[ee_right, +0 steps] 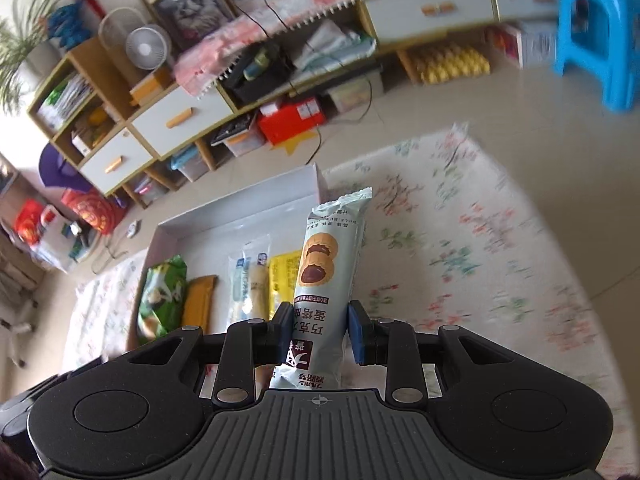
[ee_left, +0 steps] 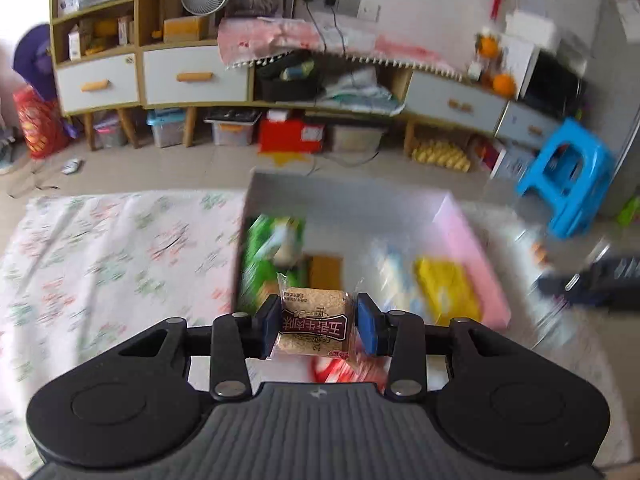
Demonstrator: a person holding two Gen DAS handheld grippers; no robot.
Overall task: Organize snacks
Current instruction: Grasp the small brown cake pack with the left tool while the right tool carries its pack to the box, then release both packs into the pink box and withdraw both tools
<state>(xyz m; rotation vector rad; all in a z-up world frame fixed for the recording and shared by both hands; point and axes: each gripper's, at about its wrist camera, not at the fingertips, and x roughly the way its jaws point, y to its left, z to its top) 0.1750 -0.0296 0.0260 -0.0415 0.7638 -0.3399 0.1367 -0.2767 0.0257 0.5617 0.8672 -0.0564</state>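
Crinkly film: we judge both packets light, slippery, crushable.
Left gripper: we clamp the square cracker packet, lower centre, before the pink box.
Right gripper: we pinch the long biscuit pack near its lower end, centre frame.

Motion blur smears the yellow packet and blue stool.
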